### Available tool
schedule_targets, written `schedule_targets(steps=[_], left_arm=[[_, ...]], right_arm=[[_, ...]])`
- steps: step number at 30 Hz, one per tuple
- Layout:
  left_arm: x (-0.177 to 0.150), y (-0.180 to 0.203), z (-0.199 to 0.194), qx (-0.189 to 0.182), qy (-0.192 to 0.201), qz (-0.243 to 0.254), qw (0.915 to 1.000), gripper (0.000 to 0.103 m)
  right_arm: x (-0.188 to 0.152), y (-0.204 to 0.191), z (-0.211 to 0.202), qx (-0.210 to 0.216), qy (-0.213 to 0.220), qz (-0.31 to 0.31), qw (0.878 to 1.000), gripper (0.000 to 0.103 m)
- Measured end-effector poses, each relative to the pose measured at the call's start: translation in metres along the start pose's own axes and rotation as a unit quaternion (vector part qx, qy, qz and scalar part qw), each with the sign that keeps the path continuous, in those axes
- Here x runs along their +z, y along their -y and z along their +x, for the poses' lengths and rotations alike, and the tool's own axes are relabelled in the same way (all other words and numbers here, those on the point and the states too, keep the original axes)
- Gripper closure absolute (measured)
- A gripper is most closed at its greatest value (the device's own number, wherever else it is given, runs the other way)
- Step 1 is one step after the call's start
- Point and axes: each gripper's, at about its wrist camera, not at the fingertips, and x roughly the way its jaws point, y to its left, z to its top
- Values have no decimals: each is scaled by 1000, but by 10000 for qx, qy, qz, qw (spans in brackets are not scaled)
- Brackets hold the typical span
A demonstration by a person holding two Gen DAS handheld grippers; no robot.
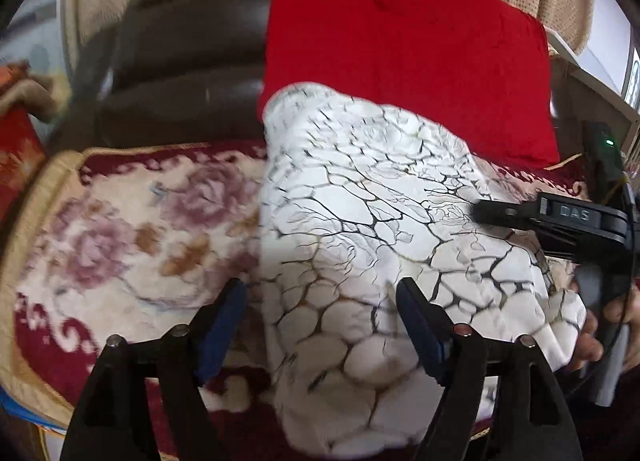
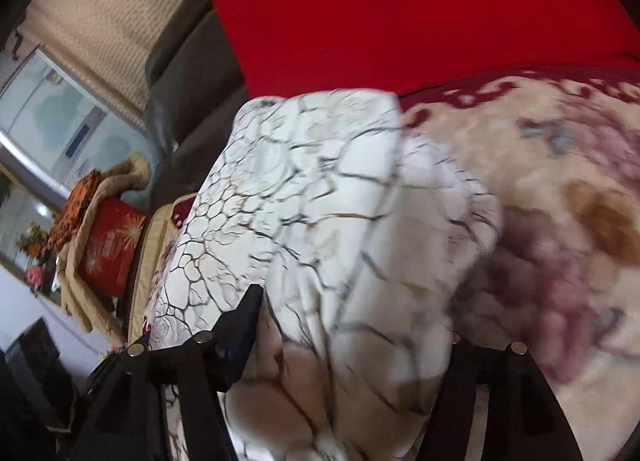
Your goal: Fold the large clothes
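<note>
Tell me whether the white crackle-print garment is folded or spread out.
Folded. The white crackle-print garment lies as a compact, layered bundle on the floral cover, with doubled edges showing in the right wrist view.

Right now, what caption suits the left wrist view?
Open left gripper above a folded white crackle-print garment on a floral sofa cover.

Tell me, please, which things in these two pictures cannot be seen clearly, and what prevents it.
- Right gripper, right wrist view: its right finger is hidden behind the white patterned garment.
- Floral cover, right wrist view: motion blur smears its pattern.
- Red cloth, left wrist view: cut off by the top edge; what kind of item it is cannot be told.
- Person's hand, left wrist view: mostly behind the garment and the right gripper's handle.
</note>
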Motion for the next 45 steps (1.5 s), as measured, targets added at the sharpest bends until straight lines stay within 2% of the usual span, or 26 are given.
schedule_targets(steps=[4, 7, 10, 13, 15, 16, 17, 18, 20, 24, 27, 32, 37, 45], left_arm=[[2, -1, -21, 325, 191, 59, 9993, 22], [0, -1, -35, 406, 231, 60, 9989, 22], [-2, 2, -50, 490, 302, 92, 9983, 22], [-2, 3, -67, 568, 426, 103, 9974, 22], [-2, 4, -75, 642, 473, 95, 9968, 22], [-2, 4, -78, 669, 479, 94, 9966, 22], [-2, 4, -81, 712, 478, 102, 9963, 22], [-1, 4, -82, 737, 477, 108, 9961, 21], [-1, 6, -88, 839, 492, 143, 9951, 21], [1, 12, -97, 982, 467, 166, 9939, 21], [3, 16, -107, 1008, 477, 123, 9937, 21], [8, 22, -124, 1180, 553, 45, 9915, 21], [9, 25, -145, 1351, 705, -1, 9883, 21], [7, 25, -181, 1593, 1019, -116, 9819, 21]], right_arm=[[-14, 0, -46, -590, 679, -258, 9956, 31], [-25, -10, -83, -385, 1209, -547, 9904, 31], [-40, -30, -104, -68, 1537, -943, 9836, 31], [-49, -45, -87, 30, 1228, -1052, 9868, 31], [-52, -36, -54, 21, 580, -825, 9949, 31], [-55, -26, -30, -96, -31, -632, 9980, 31], [-59, -16, -15, -203, -330, -436, 9983, 31], [-62, -8, -11, -211, -377, -220, 9988, 31], [-59, -9, -23, -185, -246, -200, 9993, 31], [-51, -28, -73, -204, 352, -488, 9980, 28], [-51, -42, -114, -243, 805, -712, 9939, 26], [-64, -58, -167, -322, 1273, -1007, 9862, 25], [-72, -82, -194, -466, 1481, -1223, 9803, 25], [-87, -109, -223, -422, 1739, -1569, 9713, 25]])
